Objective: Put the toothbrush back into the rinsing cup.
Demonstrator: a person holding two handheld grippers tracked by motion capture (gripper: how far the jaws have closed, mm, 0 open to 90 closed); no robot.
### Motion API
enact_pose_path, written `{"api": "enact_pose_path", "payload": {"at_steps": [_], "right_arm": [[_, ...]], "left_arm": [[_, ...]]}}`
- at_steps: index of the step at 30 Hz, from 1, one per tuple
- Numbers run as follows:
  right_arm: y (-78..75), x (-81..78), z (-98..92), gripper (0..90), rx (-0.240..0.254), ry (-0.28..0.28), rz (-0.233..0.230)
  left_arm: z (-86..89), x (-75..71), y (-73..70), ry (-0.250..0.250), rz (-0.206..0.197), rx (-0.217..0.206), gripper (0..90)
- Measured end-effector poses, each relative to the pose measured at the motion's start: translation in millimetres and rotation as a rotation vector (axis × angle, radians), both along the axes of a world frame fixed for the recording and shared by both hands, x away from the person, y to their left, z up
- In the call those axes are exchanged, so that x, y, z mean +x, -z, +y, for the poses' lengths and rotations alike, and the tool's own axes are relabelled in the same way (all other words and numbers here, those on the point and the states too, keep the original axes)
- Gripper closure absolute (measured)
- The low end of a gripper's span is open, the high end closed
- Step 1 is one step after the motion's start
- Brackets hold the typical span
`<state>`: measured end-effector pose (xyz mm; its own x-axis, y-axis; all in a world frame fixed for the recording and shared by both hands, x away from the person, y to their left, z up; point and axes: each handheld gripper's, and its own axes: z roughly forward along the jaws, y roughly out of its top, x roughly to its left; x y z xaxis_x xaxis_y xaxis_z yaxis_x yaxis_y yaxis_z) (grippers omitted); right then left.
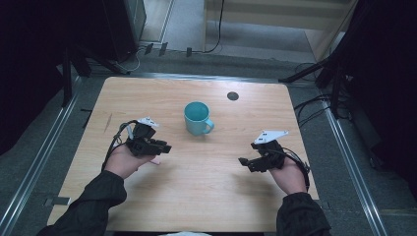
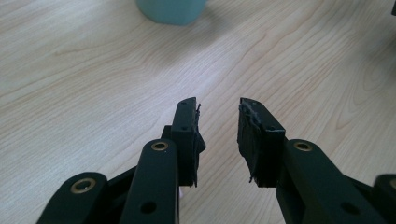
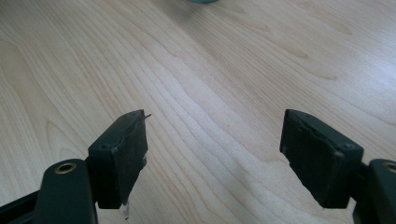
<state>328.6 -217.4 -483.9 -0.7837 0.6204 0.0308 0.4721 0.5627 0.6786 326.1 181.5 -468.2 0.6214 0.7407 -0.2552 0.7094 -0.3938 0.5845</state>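
**Both grippers empty, one mug ahead**

Left gripper: jaws partly apart, a narrow gap, nothing between them. Right gripper: jaws wide apart, bare wood between them. Count: two grippers, one mug, one table. The teal mug stands upright near the middle of the table, handle toward the right gripper's side. It lies ahead of both sets of jaws, well apart from each, nearer the left gripper; its base shows at the top edge of the left gripper view

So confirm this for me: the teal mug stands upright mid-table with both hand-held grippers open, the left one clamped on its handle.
Not clamped: the left hand-held gripper is empty, apart from the teal mug, as the left gripper view shows. The rest holds, the right hand-held gripper open too.
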Motion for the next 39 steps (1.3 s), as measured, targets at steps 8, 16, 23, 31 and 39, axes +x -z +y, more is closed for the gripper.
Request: {"api": "enact_pose_path", "payload": {"at_steps": [8,16,23,31,39], "right_arm": [[0.6,-0.4,-1.2,22.8,-0.007,-0.013,-0.003],[-1.3,-1.7,-0.6,22.1,-0.008,-0.055,-0.018],[-2.2,-1.2,-0.2,21.5,-0.009,-0.063,-0.025],[-2.3,-0.2,1.0,20.6,-0.006,-0.060,-0.005],[3.8,-0.6,9.6,19.3,-0.026,-0.085,0.028]], "left_arm": [[-2.3,0.7,1.0,0.004,0.005,0.010,58.9],[2.2,0.4,0.4,-0.013,0.012,0.015,57.3],[4.9,1.4,-2.3,-0.025,0.012,0.049,61.1],[13.6,7.5,-3.2,-0.060,0.056,0.072,66.5],[20.3,11.3,-1.1,-0.083,0.084,0.098,74.1]]}}
